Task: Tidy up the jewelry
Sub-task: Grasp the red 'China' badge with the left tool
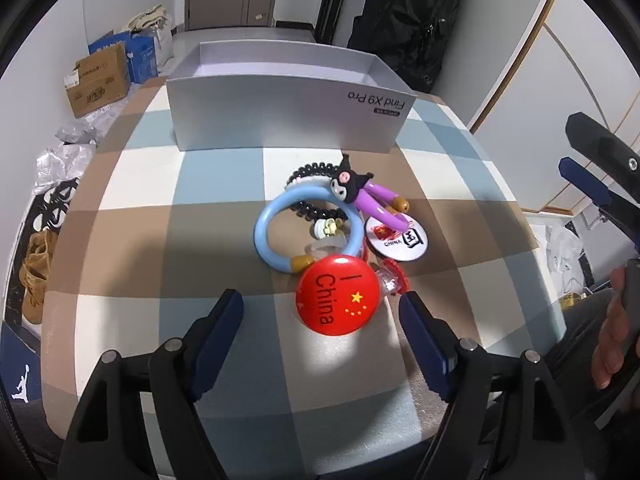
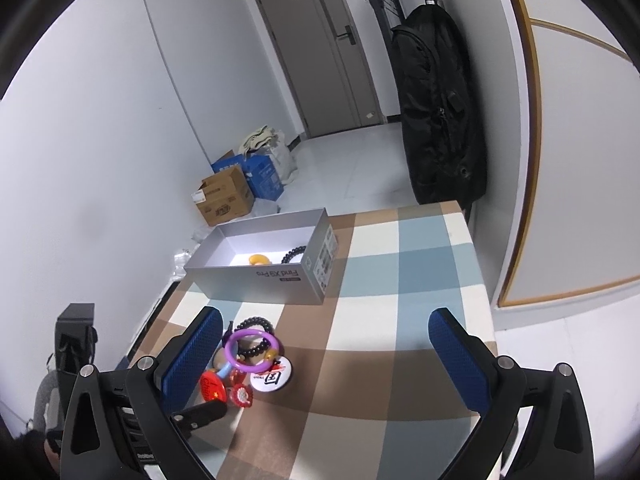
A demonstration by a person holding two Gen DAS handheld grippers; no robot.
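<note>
A heap of jewelry lies on the checked tablecloth [image 1: 132, 216]: a red "I China" badge [image 1: 338, 294], a light blue bangle [image 1: 266, 236], a purple bangle with a cartoon figure [image 1: 362, 192], a black coil tie [image 1: 310, 170], a white China badge [image 1: 400, 240] and a small red clear piece [image 1: 394, 280]. My left gripper [image 1: 320, 300] is open, its pads on either side of the red badge without touching it. The right gripper [image 2: 328, 340] is open over bare cloth, to the right of the heap [image 2: 248, 356]. Behind the heap stands an open grey box [image 2: 260, 280] holding a yellow piece [image 2: 258, 259] and a black bead bracelet [image 2: 294, 254].
The table's right edge [image 2: 480, 280] and far edge are close. On the floor to the left are cardboard and blue boxes [image 2: 228, 196] and plastic bags [image 1: 64, 156]. A black bag [image 2: 440, 112] hangs by the door. A hand [image 1: 614, 328] holds the right gripper's handle.
</note>
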